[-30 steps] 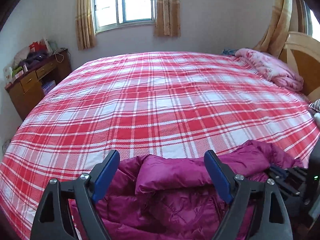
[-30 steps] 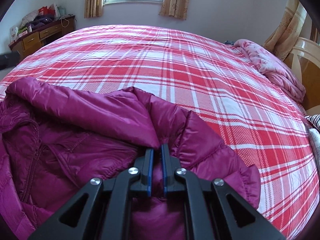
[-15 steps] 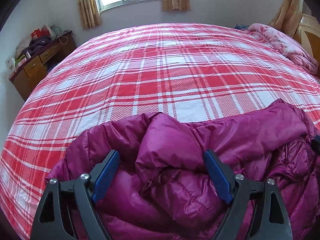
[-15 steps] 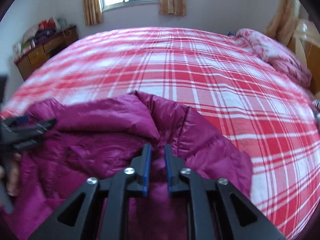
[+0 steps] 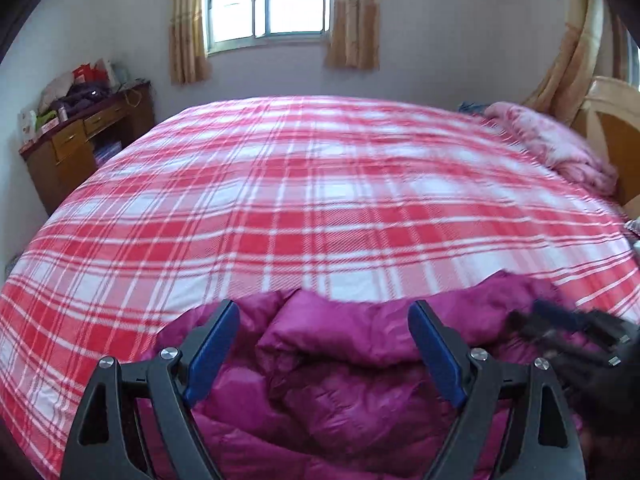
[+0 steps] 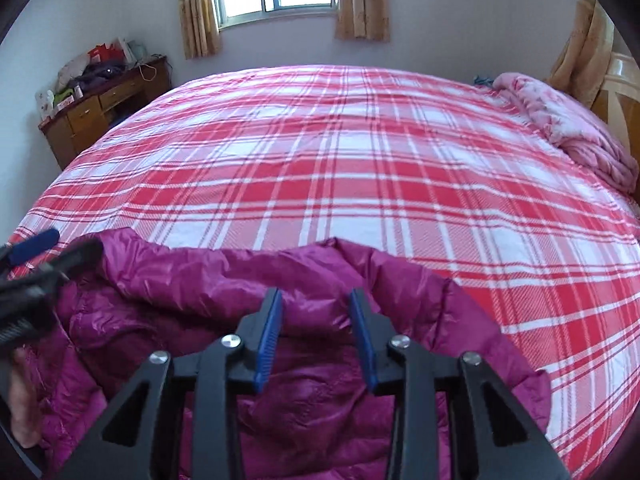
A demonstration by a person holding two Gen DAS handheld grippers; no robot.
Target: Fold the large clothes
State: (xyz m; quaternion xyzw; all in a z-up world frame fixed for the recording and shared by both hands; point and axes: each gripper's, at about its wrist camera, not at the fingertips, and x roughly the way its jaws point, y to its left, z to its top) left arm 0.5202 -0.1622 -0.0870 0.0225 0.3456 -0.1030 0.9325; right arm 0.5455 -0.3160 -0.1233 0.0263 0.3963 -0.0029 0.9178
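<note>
Jacket (image 5: 352, 392), a magenta puffer, lies bunched at the near edge of the red plaid bedspread (image 5: 320, 200), filling the 6 o'clock part of both wrist views; going left to right, the wooden desk (image 5: 80, 140) sits at 9 o'clock against the wall, the window (image 5: 268, 0) at 12 o'clock, the pink quilt (image 5: 560, 148) at 2 o'clock by the headboard.

The left gripper (image 5: 324, 348) has its jaws spread wide, as they were a second ago, with a puffy fold rising between them but nothing pinched; it has pulled back a little, so more bedspread shows beyond the jacket than half a second ago.

The right gripper (image 6: 316, 336) is what changed; a second ago its pads were nearly closed on a ridge of fabric, and now they stand clearly apart, the fabric lying loose between and under them; so the hold has been let go.

My reading is that one placing or fold move has just ended with the jacket set down, still rumpled and far from a neat fold; both tools look free to pick a fresh edge.
</note>
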